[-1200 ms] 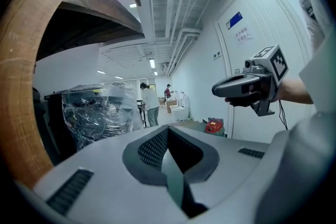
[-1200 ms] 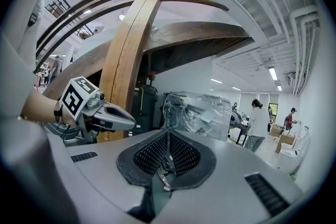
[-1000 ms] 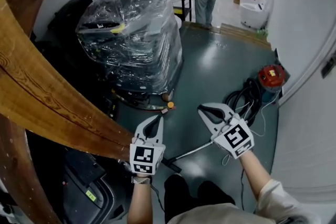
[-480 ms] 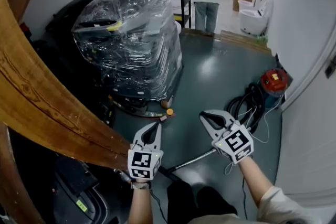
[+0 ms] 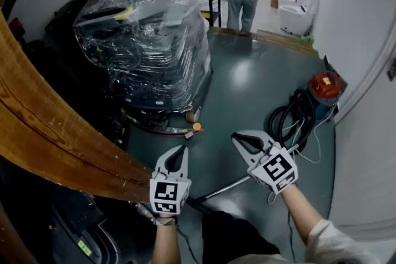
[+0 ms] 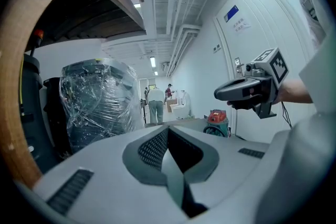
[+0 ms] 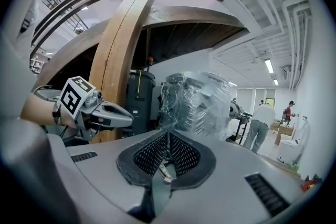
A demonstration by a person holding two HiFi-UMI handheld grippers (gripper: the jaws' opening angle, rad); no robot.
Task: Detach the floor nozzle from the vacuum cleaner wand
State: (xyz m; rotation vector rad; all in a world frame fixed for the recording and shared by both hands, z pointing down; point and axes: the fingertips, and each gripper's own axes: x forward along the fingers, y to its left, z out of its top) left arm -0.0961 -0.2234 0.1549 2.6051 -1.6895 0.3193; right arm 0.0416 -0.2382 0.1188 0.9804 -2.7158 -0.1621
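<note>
— Grippers?
— Left gripper [image 5: 179, 154] and right gripper [image 5: 243, 140] are both clenched, with nothing between the jaws.
— And the wand?
— The vacuum wand [image 5: 226, 187] lies on the floor beneath them, untouched, with the dark floor nozzle [image 5: 197, 201] at its near-left end. Farther right are the black hose [image 5: 286, 122] and the red vacuum cleaner [image 5: 324, 86]. A film-wrapped load [image 5: 148, 40] stands far left.

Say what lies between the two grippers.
In the head view, the wand lies on the floor and crosses the gap between the left gripper and the right gripper. The rest of that stretch is bare floor.
</note>
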